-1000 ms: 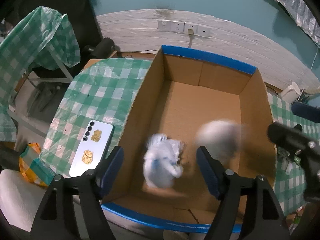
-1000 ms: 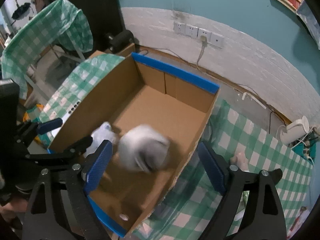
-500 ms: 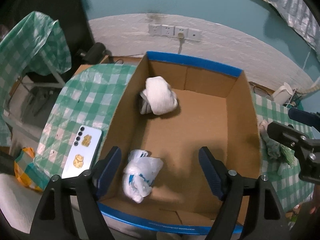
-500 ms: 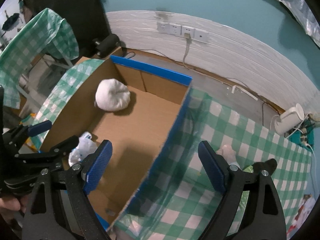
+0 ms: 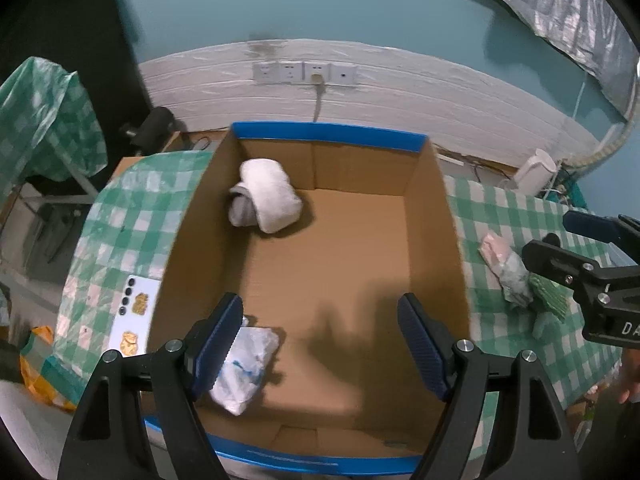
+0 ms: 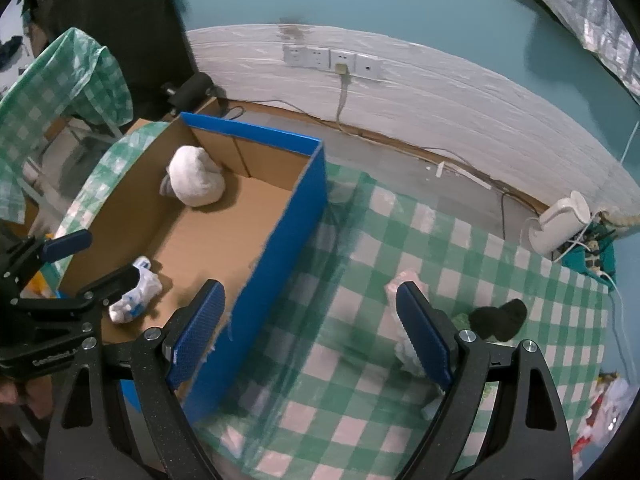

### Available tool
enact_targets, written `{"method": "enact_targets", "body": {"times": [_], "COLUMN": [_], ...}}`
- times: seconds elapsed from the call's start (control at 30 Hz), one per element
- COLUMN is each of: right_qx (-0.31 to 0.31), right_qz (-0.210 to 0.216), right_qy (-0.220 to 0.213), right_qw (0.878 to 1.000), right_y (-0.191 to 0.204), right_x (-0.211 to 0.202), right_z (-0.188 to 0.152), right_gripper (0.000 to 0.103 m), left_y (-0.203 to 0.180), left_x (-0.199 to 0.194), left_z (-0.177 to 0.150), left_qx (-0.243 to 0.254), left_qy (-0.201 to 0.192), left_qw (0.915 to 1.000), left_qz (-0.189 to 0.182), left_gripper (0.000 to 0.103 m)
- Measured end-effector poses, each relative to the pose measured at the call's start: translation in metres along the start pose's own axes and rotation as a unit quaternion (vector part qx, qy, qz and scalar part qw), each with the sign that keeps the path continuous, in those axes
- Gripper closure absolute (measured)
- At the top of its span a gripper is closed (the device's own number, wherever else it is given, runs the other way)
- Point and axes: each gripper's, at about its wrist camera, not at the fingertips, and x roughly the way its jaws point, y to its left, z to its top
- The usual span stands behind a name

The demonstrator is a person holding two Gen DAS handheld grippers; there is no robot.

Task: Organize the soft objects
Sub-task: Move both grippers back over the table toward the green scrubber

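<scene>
left gripper (image 5: 320,340) spread, empty, over box (image 5: 436,208) | right gripper (image 6: 310,330) spread, empty, over box wall and tablecloth (image 6: 360,280) | towel (image 5: 268,196) in far-left box corner | bag (image 5: 244,368) near-left | bundle (image 5: 506,272) on cloth outside box

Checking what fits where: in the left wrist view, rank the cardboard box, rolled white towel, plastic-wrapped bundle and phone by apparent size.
1. cardboard box, by far.
2. rolled white towel.
3. plastic-wrapped bundle, partly hidden by a finger and nearer the camera, so its rank against the towel is unsure.
4. phone.

Phone (image 5: 135,316) on checkered tablecloth (image 5: 120,236)
</scene>
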Motion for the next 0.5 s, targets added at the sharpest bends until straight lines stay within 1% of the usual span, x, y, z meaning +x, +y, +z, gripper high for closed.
{"method": "enact_targets", "body": {"times": [0.13,0.3,0.5], "right_qx": [0.009,0.017,0.028], "right_qz": [-0.005,-0.014,-0.026], "right_qy": [0.000,0.000,0.004], "right_qw": [1.000,1.000,0.999], "right_y": [-0.013,-0.029,-0.048], "right_x": [-0.003,-0.006,-0.008], "right_z": [-0.006,-0.014,-0.024], "right_gripper": [0.015,0.015,0.015], "left_y": [-0.009,-0.025,-0.045], "left_x": [0.000,-0.001,0.002], "left_z": [0.001,0.003,0.005], "left_qx": [0.000,0.015,0.029], "left_qy": [0.005,0.006,0.015], "left_qw": [0.9997,0.9996,0.9989], "left_qz": [-0.023,-0.025,-0.033], "left_gripper": [0.022,0.022,0.022]}}
